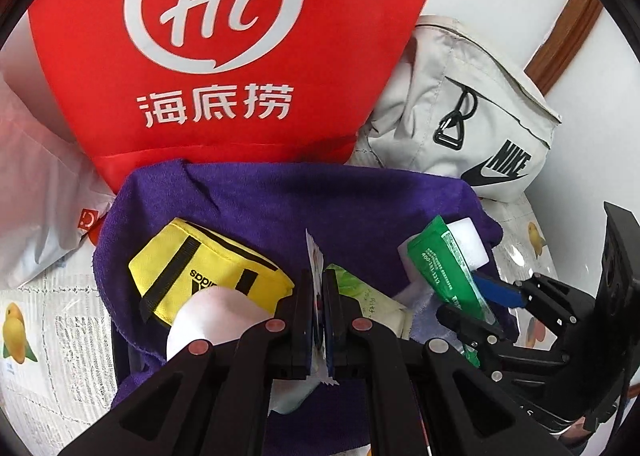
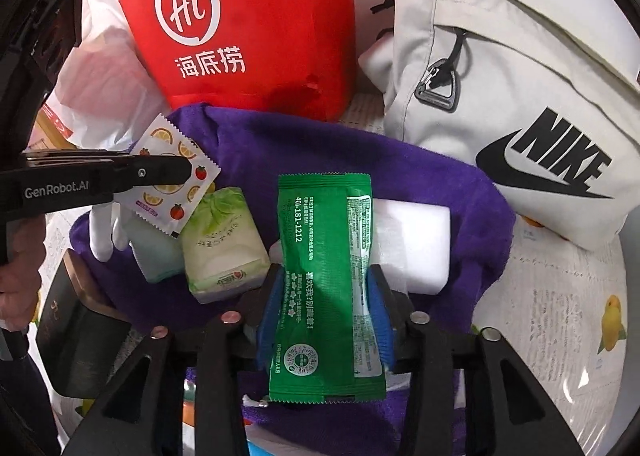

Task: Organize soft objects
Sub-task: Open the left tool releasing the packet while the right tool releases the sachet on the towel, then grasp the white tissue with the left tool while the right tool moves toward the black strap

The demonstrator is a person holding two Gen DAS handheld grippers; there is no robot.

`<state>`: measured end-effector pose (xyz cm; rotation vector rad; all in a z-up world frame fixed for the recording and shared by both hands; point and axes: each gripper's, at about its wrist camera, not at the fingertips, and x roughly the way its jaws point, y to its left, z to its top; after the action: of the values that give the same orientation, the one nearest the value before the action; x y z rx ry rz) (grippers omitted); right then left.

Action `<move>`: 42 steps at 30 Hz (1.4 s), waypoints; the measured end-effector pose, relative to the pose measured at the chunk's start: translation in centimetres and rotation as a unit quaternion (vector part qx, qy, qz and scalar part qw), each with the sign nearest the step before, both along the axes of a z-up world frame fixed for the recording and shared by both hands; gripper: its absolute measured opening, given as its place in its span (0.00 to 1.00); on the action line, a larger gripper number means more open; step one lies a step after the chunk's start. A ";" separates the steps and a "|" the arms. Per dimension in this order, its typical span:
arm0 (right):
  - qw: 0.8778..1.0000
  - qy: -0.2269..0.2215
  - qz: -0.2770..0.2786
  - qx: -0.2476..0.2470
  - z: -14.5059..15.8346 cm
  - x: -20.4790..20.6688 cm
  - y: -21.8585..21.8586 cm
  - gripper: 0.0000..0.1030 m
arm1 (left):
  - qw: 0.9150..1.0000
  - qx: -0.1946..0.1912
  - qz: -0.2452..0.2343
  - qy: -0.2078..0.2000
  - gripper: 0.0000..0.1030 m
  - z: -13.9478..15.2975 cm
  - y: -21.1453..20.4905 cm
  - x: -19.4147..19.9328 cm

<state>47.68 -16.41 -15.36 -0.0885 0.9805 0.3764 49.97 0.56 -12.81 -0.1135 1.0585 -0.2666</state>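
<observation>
My left gripper (image 1: 319,288) is shut on a small white sachet (image 1: 316,256) printed with oranges and tomatoes, seen flat in the right wrist view (image 2: 176,172). My right gripper (image 2: 326,296) is shut on a green packet (image 2: 326,256), which also shows in the left wrist view (image 1: 444,264). Both are held above a purple towel (image 1: 320,200). On the towel lie a yellow Adidas pouch (image 1: 208,276), a green-white tissue pack (image 2: 222,244), a white foam block (image 2: 412,244) and a white sock (image 1: 212,316).
A red Haidilao bag (image 1: 208,48) stands behind the towel. A beige Nike bag (image 2: 500,96) lies at the right. A white plastic bag (image 1: 36,184) is at the left. The tablecloth (image 2: 560,316) has a newsprint and mango pattern.
</observation>
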 end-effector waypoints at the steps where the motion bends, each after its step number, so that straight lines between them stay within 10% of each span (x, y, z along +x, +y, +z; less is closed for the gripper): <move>1: 1.000 -0.002 -0.002 -0.003 0.1 0.0 0.0 0.48 | 1.000 0.000 -0.001 -0.001 0.08 0.1 0.0 0.0; 5: 1.000 -0.011 -0.007 0.000 0.4 0.1 -0.2 0.72 | 1.000 0.024 0.011 -0.006 0.44 0.7 0.0 0.1; 17: 0.999 -0.029 -0.018 0.021 3.4 -2.7 -1.5 0.72 | 0.999 0.041 0.019 -0.023 0.45 3.2 0.7 -2.7; 42: 0.994 -0.053 -0.081 0.059 5.7 -20.1 -7.5 0.72 | 0.997 0.070 -0.038 -0.023 0.45 2.2 -4.2 -20.9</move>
<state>27.61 -23.89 -9.69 0.0769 0.8528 0.2778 29.04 -3.61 -10.64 0.0591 1.0342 -0.2607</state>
